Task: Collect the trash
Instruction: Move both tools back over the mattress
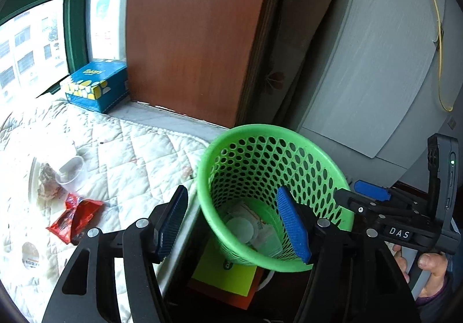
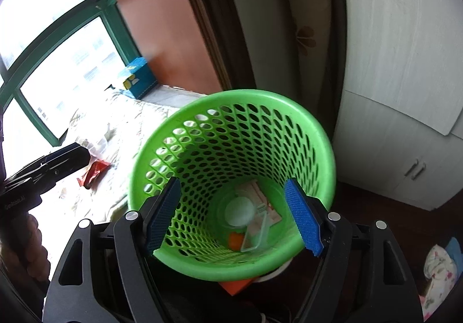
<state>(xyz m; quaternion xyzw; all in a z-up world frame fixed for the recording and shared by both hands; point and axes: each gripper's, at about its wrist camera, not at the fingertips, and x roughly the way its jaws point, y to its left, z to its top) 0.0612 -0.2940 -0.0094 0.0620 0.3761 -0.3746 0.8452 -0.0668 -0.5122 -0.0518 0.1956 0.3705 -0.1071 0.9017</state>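
Note:
A green perforated bin (image 1: 275,192) stands beside the bed; in the right wrist view (image 2: 231,178) it holds a clear cup, a white lid and paper wrappers. My left gripper (image 1: 234,227) is open and empty, near the bin's near rim. My right gripper (image 2: 233,216) is open and empty above the bin's mouth; it also shows in the left wrist view (image 1: 373,195). On the white quilt (image 1: 130,143) lie a red snack wrapper (image 1: 75,218), a clear plastic cup (image 1: 72,172) and a crumpled brownish wrapper (image 1: 47,181).
A blue tissue box (image 1: 95,85) sits on the windowsill. A brown wooden panel (image 1: 196,33) and a grey cabinet (image 1: 376,62) stand behind the bin. A yellow-green and orange box (image 1: 225,279) lies under the bin. A round white lid (image 1: 29,255) lies on the quilt.

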